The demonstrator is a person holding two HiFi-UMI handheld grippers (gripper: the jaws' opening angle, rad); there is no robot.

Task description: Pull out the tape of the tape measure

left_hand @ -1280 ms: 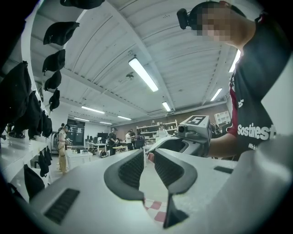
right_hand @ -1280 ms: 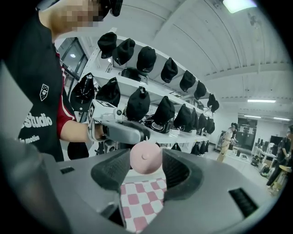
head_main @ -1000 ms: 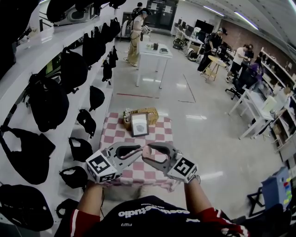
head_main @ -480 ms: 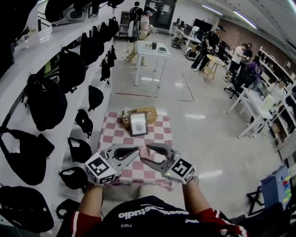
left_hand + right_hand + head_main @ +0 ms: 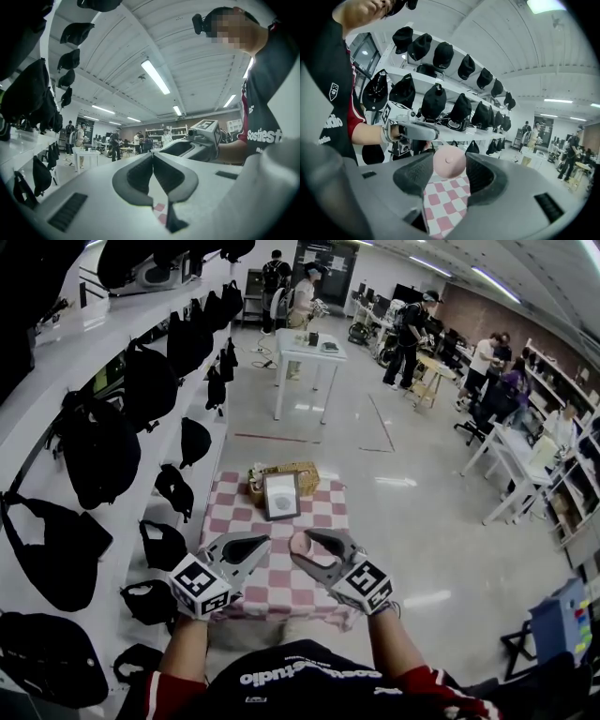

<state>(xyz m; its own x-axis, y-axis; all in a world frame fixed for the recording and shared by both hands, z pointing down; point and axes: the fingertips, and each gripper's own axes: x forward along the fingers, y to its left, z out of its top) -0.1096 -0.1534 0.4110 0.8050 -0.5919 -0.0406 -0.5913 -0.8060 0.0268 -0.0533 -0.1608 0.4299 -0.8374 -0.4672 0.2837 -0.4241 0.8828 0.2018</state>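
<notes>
Well, the pull has not begun, I think, because no tape shows out of the case yet. To do this step well, the right hand-held gripper [image 5: 302, 546] should keep a firm squeeze on the case so it cannot spin or slip. The other one must find the little tab at the end of the tape, pinch it, and pull straight away from the case, slow and even. I cannot see the tab in any view.

The right hand-held gripper is partly open, with its two jaws pressed on the sides of the round pink tape measure [image 5: 449, 161]. It holds it up in the air. The left hand-held gripper [image 5: 153, 161] is just beside the tape measure. Its jaws are pressed together, tip to tip, and nothing shows between them. It would need to open a little to take the tab.

Below the tape measure and a bit farther off is the bench [image 5: 314, 512] with a pink and white checked cloth. A picture frame [image 5: 281, 495] stands on it, past the tape measure, and a wicker basket [image 5: 302, 471] sits behind the frame. Far beyond the tape measure are a white table [image 5: 309, 348] and some people.
</notes>
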